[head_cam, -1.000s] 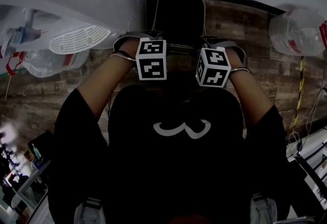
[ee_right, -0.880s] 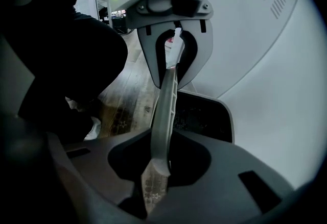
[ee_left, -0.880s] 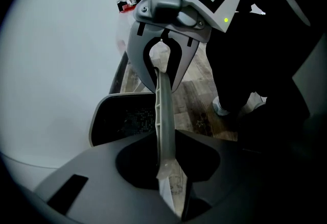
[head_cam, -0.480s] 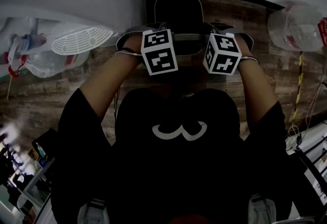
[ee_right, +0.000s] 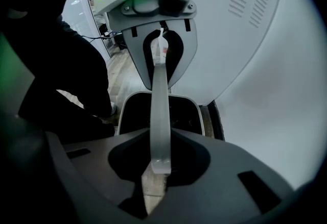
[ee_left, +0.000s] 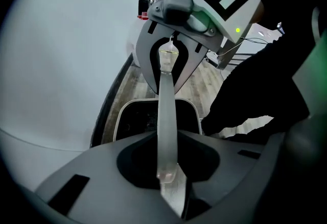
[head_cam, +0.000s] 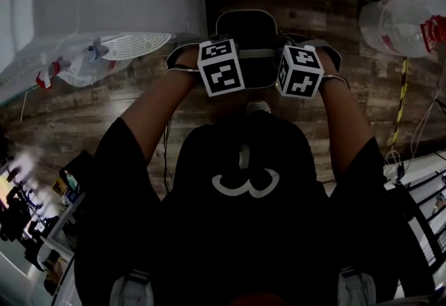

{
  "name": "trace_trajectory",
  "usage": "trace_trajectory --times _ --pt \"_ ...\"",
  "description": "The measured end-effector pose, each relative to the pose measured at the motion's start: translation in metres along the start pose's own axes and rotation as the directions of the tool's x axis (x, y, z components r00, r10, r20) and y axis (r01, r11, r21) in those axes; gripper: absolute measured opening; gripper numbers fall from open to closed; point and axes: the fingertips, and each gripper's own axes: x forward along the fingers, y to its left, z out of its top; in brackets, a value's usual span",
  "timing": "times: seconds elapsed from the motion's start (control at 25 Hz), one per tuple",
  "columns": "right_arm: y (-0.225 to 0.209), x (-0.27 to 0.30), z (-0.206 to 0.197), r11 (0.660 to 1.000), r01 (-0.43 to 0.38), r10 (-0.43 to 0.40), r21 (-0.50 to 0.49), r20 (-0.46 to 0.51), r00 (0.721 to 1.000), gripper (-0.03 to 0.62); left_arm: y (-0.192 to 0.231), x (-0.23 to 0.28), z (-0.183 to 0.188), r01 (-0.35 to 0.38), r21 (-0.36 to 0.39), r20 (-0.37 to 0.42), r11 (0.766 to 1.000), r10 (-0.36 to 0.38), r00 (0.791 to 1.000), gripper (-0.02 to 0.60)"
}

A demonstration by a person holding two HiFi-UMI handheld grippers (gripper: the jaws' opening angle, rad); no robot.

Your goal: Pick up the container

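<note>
A black container (head_cam: 242, 27) with a pale rim hangs above the wooden floor in front of my chest. Its thin grey handle (head_cam: 258, 53) spans between my two grippers, which face each other. My left gripper (ee_left: 170, 181) is shut on one end of the handle (ee_left: 167, 116), with the container (ee_left: 138, 118) hanging below it. My right gripper (ee_right: 159, 168) is shut on the other end of the handle (ee_right: 159, 110), above the container (ee_right: 180, 110). In the head view the left gripper (head_cam: 240, 55) and right gripper (head_cam: 276, 55) sit close together over the container.
A large clear water bottle (head_cam: 396, 24) lies on the floor at upper right. A white fan grille (head_cam: 136, 45) and plastic bags (head_cam: 78, 67) lie at left by a white wall. A yellow-black cord (head_cam: 400, 106) runs down the right side. Shelves and clutter fill the lower corners.
Both grippers and the container between them have moved a little farther from my body and the two marker cubes stand more level. The head view has swung, so things on the floor shifted.
</note>
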Motion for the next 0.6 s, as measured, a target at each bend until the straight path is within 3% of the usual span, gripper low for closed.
trace_trajectory --times 0.28,0.6 --pt "0.043 -0.086 0.028 0.998 -0.067 0.067 0.013 -0.024 0.997 0.066 -0.052 -0.08 0.029 0.049 0.01 -0.012 0.999 -0.049 0.999 0.072" --pt "0.07 -0.196 0.065 0.998 -0.039 0.04 0.046 -0.026 0.999 0.067 -0.09 -0.183 0.068 0.036 0.063 -0.02 0.997 -0.034 0.999 0.072"
